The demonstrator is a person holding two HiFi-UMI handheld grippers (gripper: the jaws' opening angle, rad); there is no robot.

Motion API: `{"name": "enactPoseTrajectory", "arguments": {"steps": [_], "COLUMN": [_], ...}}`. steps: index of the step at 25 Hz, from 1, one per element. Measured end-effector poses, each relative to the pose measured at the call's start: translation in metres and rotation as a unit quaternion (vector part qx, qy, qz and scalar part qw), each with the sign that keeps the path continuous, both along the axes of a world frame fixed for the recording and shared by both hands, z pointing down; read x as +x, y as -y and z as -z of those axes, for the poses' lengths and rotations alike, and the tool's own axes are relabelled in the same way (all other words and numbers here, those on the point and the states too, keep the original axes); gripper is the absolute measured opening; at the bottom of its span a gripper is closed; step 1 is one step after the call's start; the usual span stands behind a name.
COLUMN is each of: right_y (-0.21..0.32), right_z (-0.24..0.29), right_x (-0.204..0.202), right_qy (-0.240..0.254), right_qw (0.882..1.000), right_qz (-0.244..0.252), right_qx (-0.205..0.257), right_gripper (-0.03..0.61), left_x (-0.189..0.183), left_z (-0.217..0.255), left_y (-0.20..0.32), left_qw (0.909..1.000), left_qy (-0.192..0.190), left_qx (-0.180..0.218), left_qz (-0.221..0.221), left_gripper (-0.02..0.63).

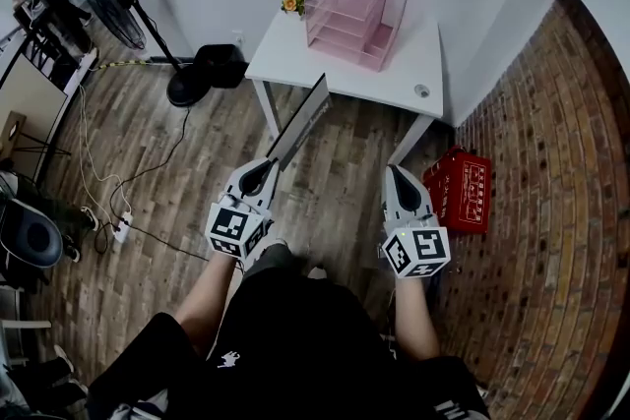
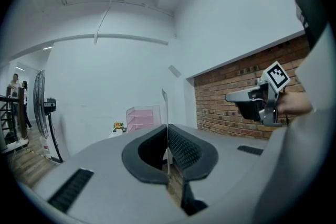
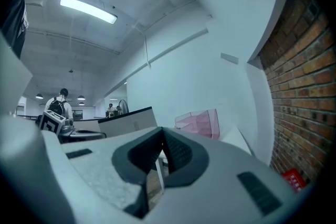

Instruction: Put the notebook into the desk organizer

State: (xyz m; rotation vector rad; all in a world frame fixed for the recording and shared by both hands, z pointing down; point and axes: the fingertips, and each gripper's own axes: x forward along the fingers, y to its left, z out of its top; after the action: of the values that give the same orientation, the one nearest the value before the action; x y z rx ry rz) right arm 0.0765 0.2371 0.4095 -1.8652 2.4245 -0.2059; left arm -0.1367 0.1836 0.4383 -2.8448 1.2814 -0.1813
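A thin grey notebook (image 1: 300, 123) sticks forward and up from my left gripper (image 1: 268, 164), which is shut on its near end. In the left gripper view the notebook (image 2: 165, 107) shows edge-on as a thin line between the pads of my left gripper (image 2: 167, 134). The pink transparent desk organizer (image 1: 354, 15) stands on the white table (image 1: 295, 59) ahead, well beyond the notebook's tip. My right gripper (image 1: 394, 172) hangs to the right with its jaws together and nothing in them. In its own view my right gripper (image 3: 163, 139) faces the organizer (image 3: 199, 122), with the notebook (image 3: 128, 120) to its left.
A small pot of flowers (image 1: 290, 3) sits at the table's back left corner. A red crate (image 1: 460, 189) lies on the floor by the brick wall (image 1: 551, 162). A standing fan (image 1: 118, 5) and cables are on the wooden floor to the left.
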Motion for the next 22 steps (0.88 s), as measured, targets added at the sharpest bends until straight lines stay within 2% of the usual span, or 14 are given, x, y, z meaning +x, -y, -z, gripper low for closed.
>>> {"name": "enactPoseTrajectory", "arguments": {"steps": [10,22], "right_y": [0.020,0.084], "right_z": [-0.009,-0.012], "right_x": [0.010,0.012], "right_qy": [0.010,0.000], "right_qw": [1.000,0.999], "right_qz": [-0.010,-0.032], "right_qx": [-0.013,-0.030], "right_gripper": [0.002,0.002], "left_x": [0.012,0.019], "left_z": [-0.013,-0.027], "left_y": [0.023,0.104], "left_qw": [0.9995,0.9984], "left_qy": [-0.007,-0.014], "left_qx": [-0.030,-0.041], "left_qz": [-0.008,-0.035], "left_gripper": [0.008,0.008]}}
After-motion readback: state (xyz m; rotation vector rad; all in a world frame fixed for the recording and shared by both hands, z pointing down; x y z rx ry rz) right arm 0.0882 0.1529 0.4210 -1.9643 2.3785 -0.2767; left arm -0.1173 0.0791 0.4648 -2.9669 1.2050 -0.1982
